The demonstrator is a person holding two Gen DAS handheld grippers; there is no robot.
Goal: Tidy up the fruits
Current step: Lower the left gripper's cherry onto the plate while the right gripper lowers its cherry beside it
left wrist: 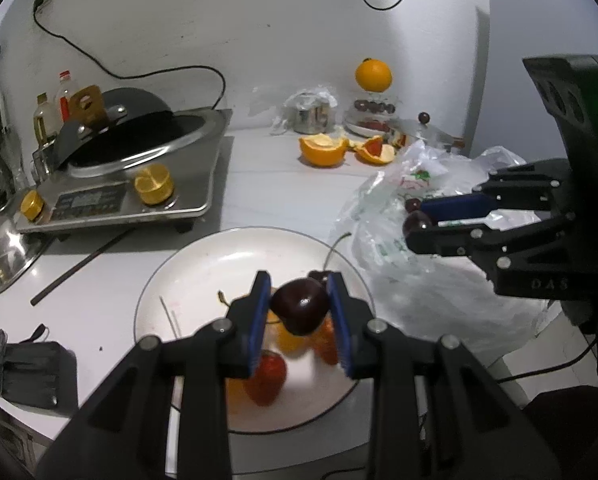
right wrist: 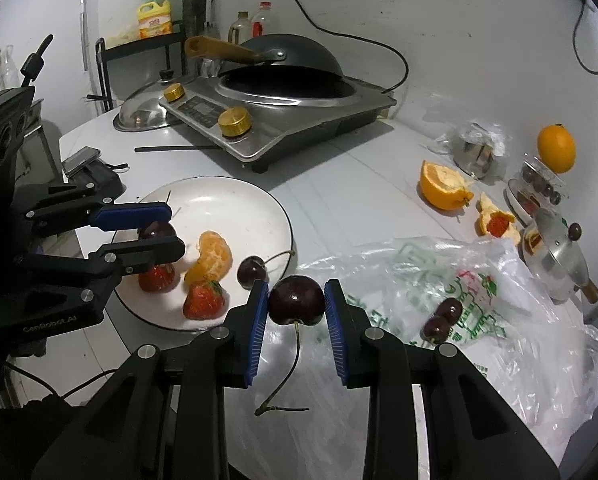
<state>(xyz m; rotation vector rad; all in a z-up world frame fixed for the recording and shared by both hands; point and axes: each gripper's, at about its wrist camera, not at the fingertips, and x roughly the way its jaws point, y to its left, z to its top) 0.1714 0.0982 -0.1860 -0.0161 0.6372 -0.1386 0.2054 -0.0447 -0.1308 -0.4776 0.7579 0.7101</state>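
Left gripper (left wrist: 300,307) is pinching a dark red glossy cherry (left wrist: 300,309) over the round white plate (left wrist: 203,256). Right gripper (right wrist: 296,307) is clamping another stemmed dark cherry (right wrist: 296,305) beside the clear plastic bag (right wrist: 499,320), whose two loose cherries (right wrist: 443,318) only the right view is showing.

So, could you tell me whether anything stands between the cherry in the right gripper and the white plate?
Nothing visible does. The right gripper holds its cherry just off the white plate rim, with bare table between; the left gripper holds another cherry over the plate's far side.
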